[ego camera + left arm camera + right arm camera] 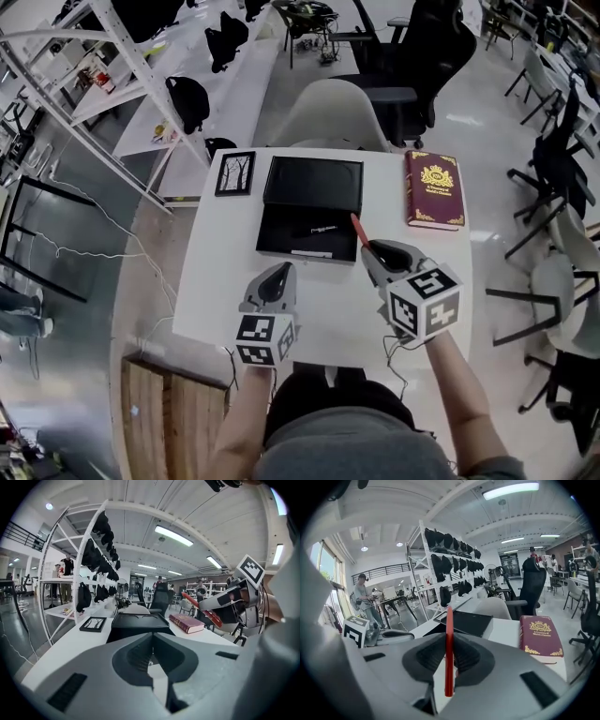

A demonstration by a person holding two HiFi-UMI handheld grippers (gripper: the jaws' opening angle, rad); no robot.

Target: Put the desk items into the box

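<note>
The red pen (449, 653) is clamped between the closed jaws of the right gripper (368, 251), its free end reaching just beside the right edge of the open black box (281, 236), which sits mid-worktop with its lid folded back and a pale pen (323, 228) lying inside. The left gripper (278, 278) hangs over the white worktop (220, 267) near the box's front, its jaws together on nothing; a dark red book (435, 190) lies right of the box; a framed picture (235, 173) lies to its left.

The box (312, 184) is matt, the red pen (360, 231) smooth.
</note>
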